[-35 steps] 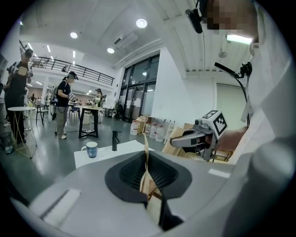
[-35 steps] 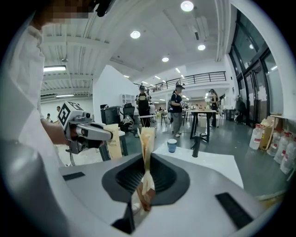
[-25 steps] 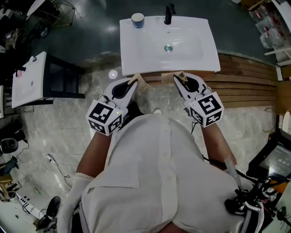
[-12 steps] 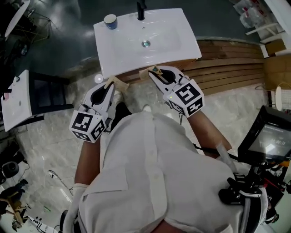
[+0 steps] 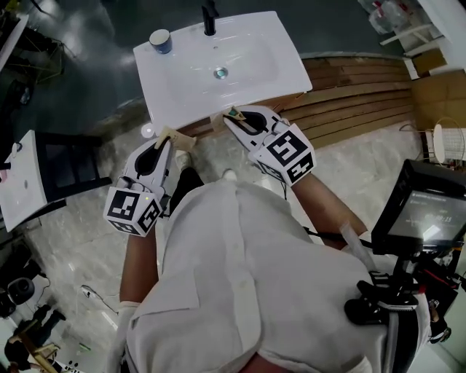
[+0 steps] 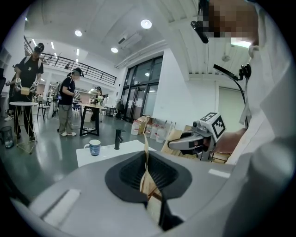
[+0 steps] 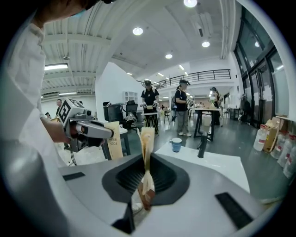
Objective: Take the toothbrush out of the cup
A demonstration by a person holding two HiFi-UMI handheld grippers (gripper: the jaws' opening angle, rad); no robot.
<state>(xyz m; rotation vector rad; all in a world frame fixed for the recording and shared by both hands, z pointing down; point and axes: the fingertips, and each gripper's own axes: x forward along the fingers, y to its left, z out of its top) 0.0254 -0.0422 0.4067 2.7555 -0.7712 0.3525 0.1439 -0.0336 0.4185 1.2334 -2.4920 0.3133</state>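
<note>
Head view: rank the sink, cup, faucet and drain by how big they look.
Largest: sink, by far.
Next: cup and faucet, too alike to rank; the faucet runs up to the frame's top edge.
Smallest: drain.

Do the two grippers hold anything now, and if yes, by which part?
Nothing is held. The left gripper and the right gripper both have their jaws together and empty.

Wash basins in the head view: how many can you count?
2. One wash basin lies at top centre, a cup on its far left corner; a second wash basin sits at the left edge, partly cut off.
</note>
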